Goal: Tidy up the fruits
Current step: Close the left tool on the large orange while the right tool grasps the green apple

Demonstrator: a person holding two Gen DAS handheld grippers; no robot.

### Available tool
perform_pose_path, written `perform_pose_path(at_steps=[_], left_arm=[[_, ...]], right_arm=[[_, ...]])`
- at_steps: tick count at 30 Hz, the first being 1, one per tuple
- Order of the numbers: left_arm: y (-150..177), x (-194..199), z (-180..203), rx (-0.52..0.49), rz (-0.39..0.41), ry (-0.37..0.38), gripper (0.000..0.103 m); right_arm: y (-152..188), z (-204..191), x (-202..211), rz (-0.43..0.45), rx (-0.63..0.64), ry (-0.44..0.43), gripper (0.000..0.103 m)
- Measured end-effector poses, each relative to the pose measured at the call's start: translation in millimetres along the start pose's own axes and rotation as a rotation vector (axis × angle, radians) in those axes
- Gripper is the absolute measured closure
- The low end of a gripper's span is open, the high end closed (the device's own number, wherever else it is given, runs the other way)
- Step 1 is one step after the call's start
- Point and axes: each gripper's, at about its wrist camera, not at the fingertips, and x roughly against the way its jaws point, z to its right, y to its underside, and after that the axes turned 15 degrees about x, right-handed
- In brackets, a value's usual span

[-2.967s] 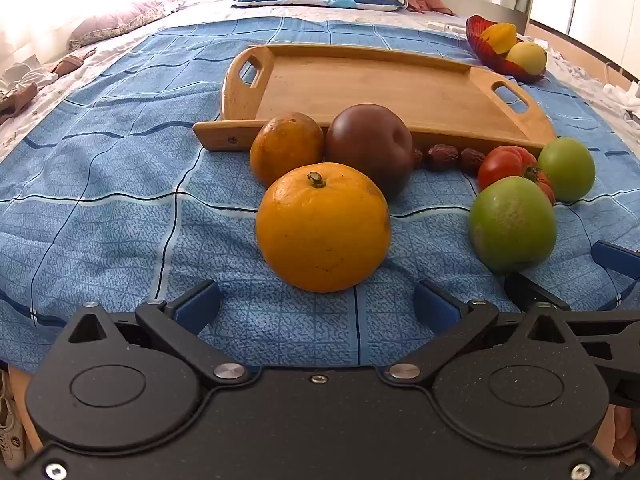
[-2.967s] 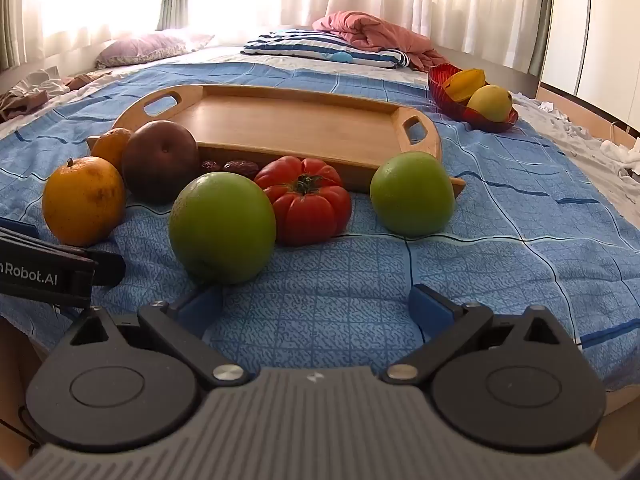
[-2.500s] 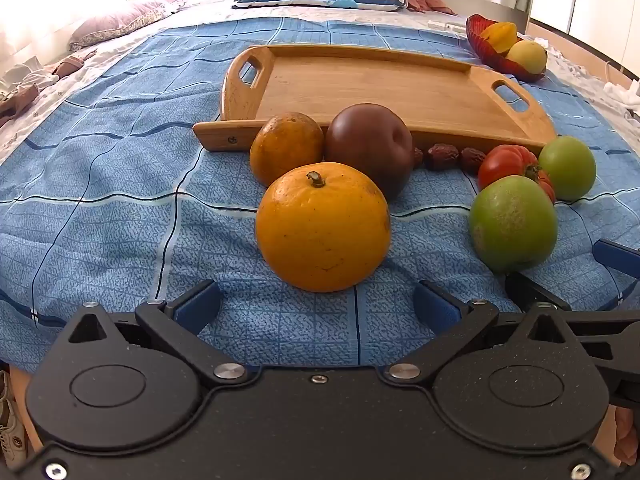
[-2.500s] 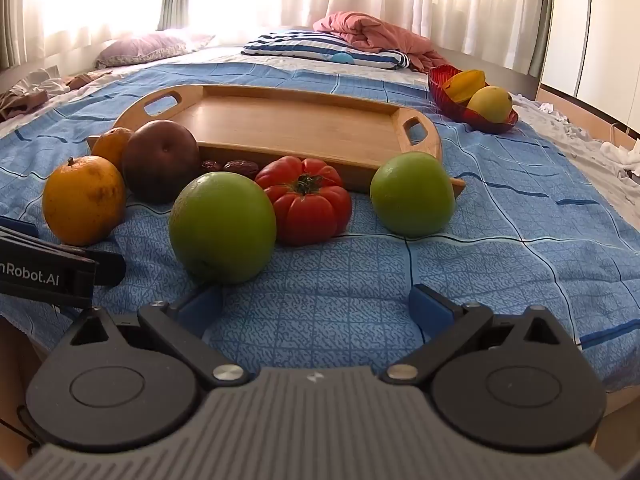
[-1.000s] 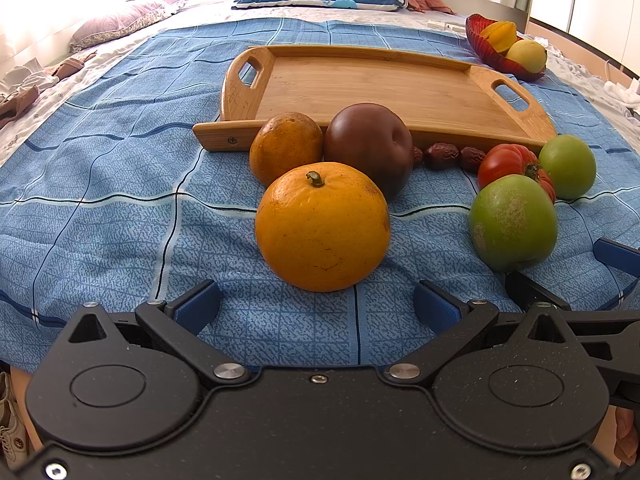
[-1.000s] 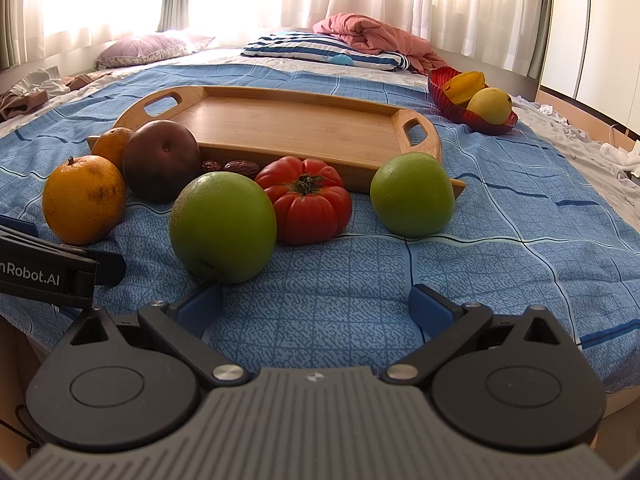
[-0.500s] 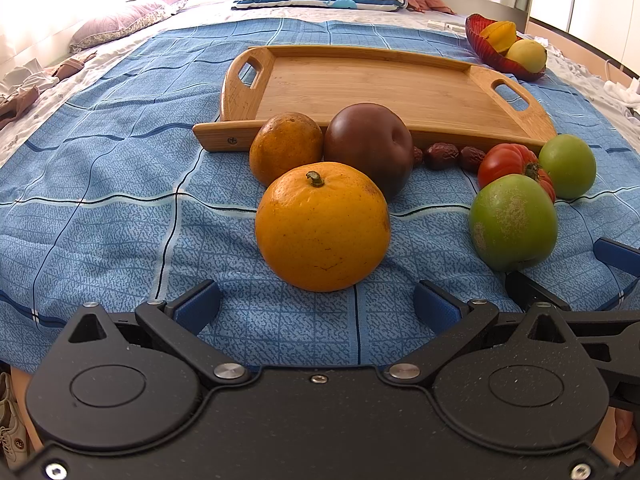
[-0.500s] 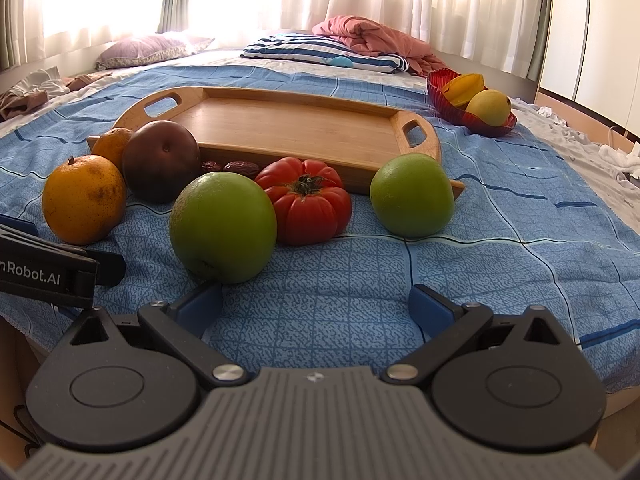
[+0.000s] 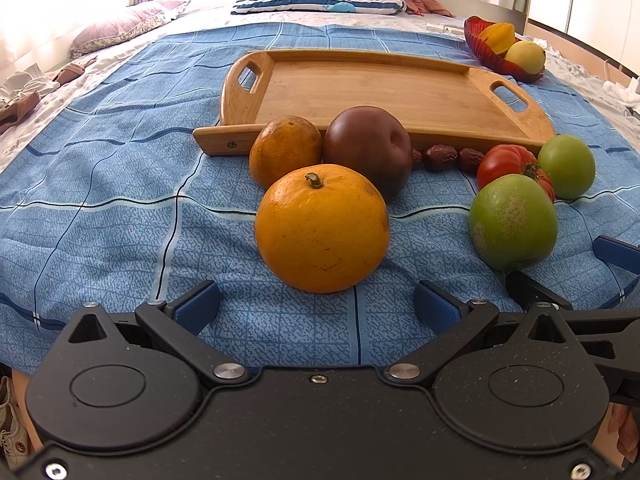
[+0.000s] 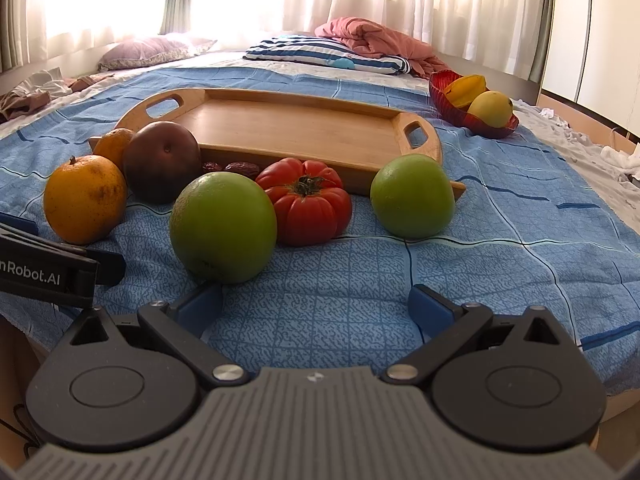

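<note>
A large orange point(image 9: 322, 228) with a dimpled, glossy rind and a stubby stem sits on the blue checked bedspread point(image 9: 100, 216), directly ahead of the left gripper point(image 9: 316, 306), whose blue-padded fingers point(image 9: 196, 310) are spread wide and grasp nothing. Behind it a smaller, duller orange point(image 9: 285, 150) touches a smooth, dark brownish-purple round fruit point(image 9: 367, 150), and both rest against the near rim of a shallow bamboo tray point(image 9: 440, 80) with cut-out handles at each end (its floor holds no fruit). A few wrinkled red dates point(image 9: 440, 157) lie along that rim. To the right, a ribbed red tomato point(image 10: 306, 206) with a dry green calyx sits between two smooth green apples: the nearer green apple point(image 10: 223, 227) presses against the tomato's side, while the farther green apple point(image 10: 412, 196) stands just apart from it, near the tray's corner. The right gripper point(image 10: 314, 306) rests low over the bedspread with its fingers released, the nearer apple just ahead of its left finger. Farther back on the bed, a scalloped red bowl point(image 10: 444, 98) holds a yellow starfruit point(image 10: 466, 88) and a yellow pear-like fruit point(image 10: 490, 109); a striped pillow point(image 10: 328, 54) and a crumpled pink blanket point(image 10: 372, 38) lie beyond.
</note>
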Motion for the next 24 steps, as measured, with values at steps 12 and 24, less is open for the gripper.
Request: perform_pose_path(at_steps=[12,24], left_arm=[[12.5,1.4,-5.2,-0.034,0.100,0.043,0.000],[3.4,37.1,-26.5,0.079,0.260,0.116,0.003]], right_arm=[[9.4,-3.6,-2.0,0.064,0.012,0.030,0.000],[9.7,-11.4,14.6,0.175,0.015,-0.049,0.000]])
